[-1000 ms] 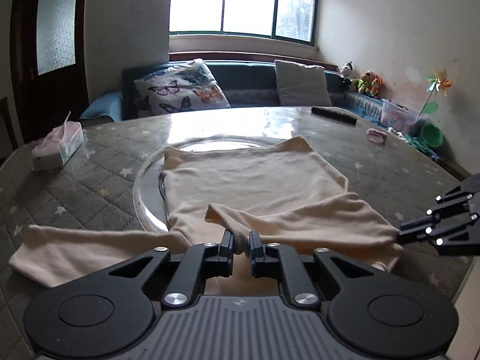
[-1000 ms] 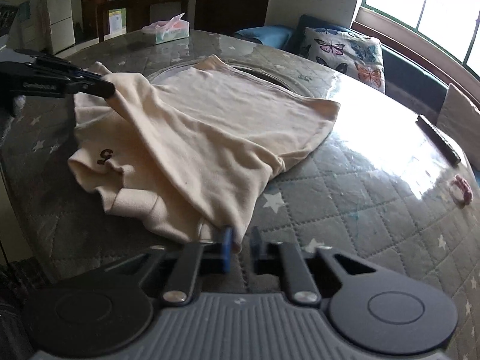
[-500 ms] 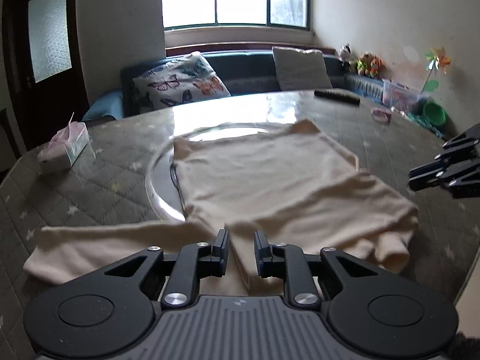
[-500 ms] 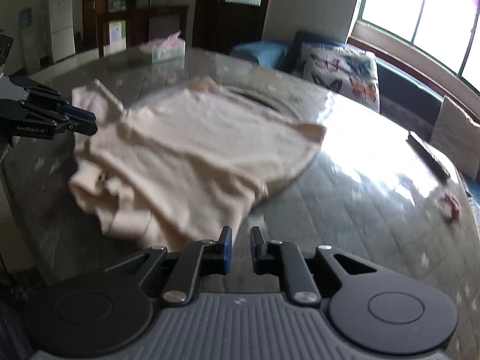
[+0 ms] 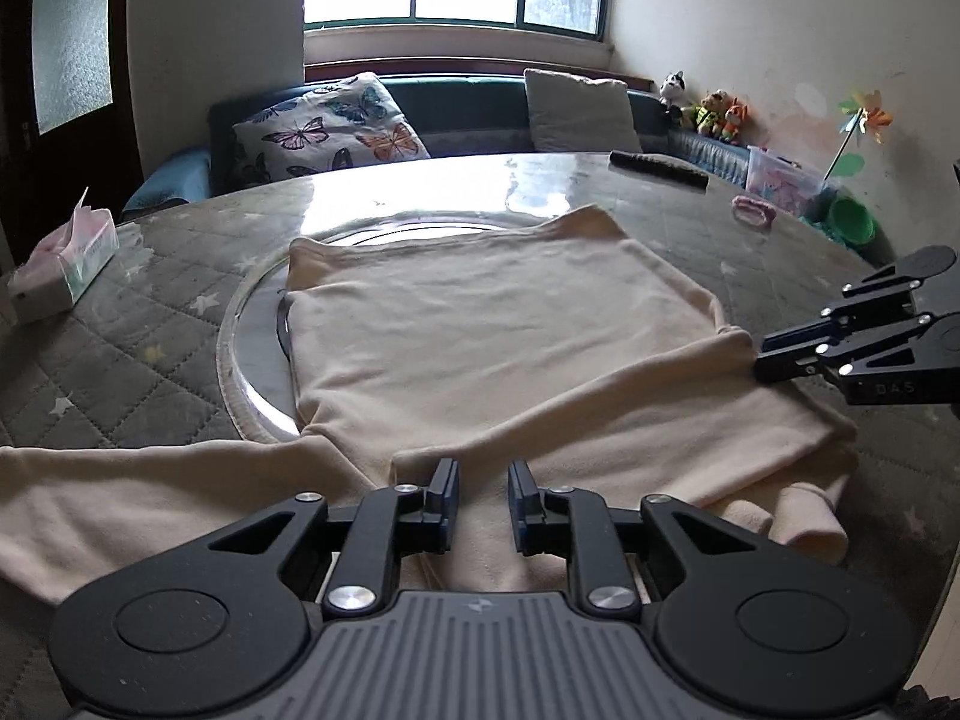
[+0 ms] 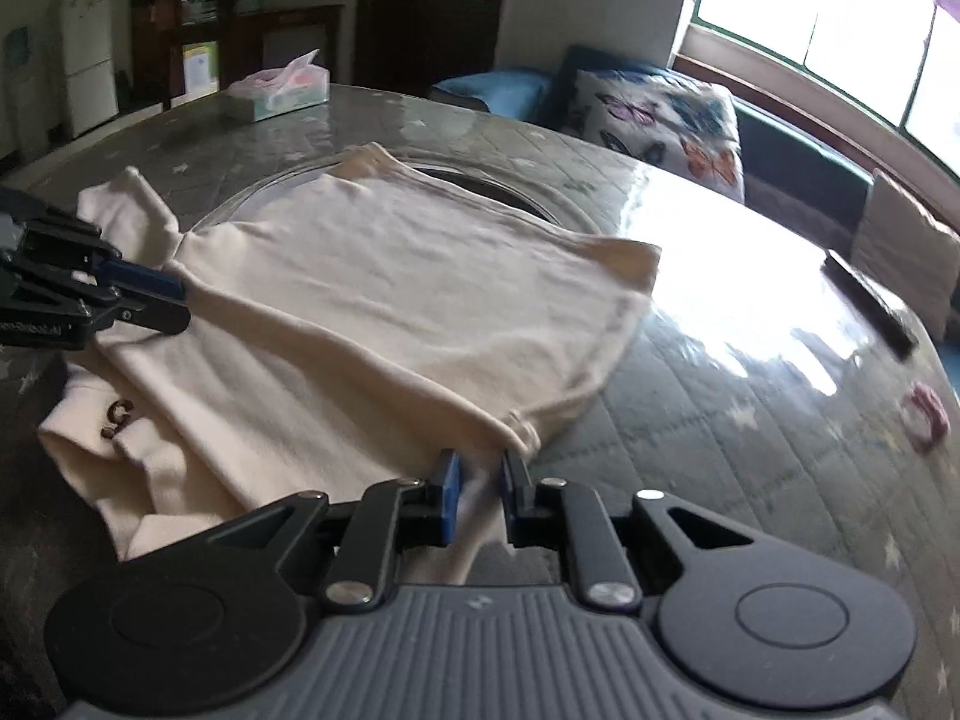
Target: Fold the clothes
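The left gripper (image 5: 483,495) has its jaws spread with a clear gap and nothing pinched; they sit low over the near hem of the cream shirt (image 5: 492,348), whose folded edge lies just ahead of the fingertips. The right gripper (image 6: 477,495) is parted the same way at the shirt's near right corner, with cloth showing in the gap, though blur makes it hard to say whether the fingers touch it; in the left wrist view its tips (image 5: 774,360) sit right at the end of the fold line. The shirt lies flat on the round table (image 5: 150,312), its body folded over so a ridge runs diagonally between the two grippers. One sleeve (image 5: 120,492) stretches out unfolded to the left along the near table edge, and a cuff (image 5: 810,516) pokes out near the right edge. The far hem rests over a glass turntable (image 5: 252,324) in the middle. Beyond the shirt the tabletop is open, with a tissue box (image 5: 66,258) at the far left, a dark remote (image 5: 660,168) and a pink hair tie (image 5: 753,210) at the far right, well apart from the cloth
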`<state>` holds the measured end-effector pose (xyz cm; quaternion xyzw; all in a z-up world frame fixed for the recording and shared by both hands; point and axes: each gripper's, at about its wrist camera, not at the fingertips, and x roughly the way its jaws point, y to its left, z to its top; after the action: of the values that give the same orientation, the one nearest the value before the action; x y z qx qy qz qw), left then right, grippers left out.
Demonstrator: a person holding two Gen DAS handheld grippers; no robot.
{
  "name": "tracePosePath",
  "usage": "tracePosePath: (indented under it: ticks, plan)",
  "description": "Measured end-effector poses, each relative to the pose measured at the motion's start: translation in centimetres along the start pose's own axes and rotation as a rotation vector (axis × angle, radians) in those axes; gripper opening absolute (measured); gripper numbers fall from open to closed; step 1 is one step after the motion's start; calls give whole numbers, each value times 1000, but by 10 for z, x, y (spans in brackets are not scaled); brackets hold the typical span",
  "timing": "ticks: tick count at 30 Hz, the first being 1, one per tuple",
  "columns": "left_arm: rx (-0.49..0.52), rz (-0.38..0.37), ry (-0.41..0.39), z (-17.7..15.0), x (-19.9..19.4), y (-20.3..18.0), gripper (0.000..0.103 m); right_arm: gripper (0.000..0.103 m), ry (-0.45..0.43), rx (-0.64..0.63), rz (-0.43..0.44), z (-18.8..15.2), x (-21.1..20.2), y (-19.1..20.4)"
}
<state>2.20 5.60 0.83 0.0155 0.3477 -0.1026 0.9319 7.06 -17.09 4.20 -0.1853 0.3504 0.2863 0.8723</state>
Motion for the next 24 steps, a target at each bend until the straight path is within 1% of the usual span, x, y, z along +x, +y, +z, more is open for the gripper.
tracePosePath:
  ticks: [4, 8, 11, 13, 14, 16, 18, 21, 24]
  plan:
    - [2, -5, -19, 3, 0, -2, 20, 13, 8, 21, -24, -2, -2, -4]
    - [-2, 8, -12, 1, 7, 1, 20, 13, 6, 37, 5, 2, 9, -4]
    - [-11, 4, -23, -1, 0, 6, 20, 15, 21, 59, 10, 1, 19, -7]
    - [-6, 20, -30, -2, -6, 9, 21, 15, 16, 63, 7, 2, 14, -7]
    - [-6, 29, -34, -3, -10, 11, 21, 17, 11, 57, 6, 3, 10, -5]
    - [-12, 54, -39, -7, -18, 16, 30, 19, 2, 32, 14, 3, 5, 2]
    - [-21, 87, -42, -12, -26, 22, 35, 23, 1, 12, 48, 2, 2, 11]
    - [-49, 136, -39, -18, -37, 34, 41, 28, 7, -34, 97, -2, 0, 29]
    - [-77, 193, -37, -24, -45, 48, 42, 29, 12, -78, 133, -1, 0, 48]
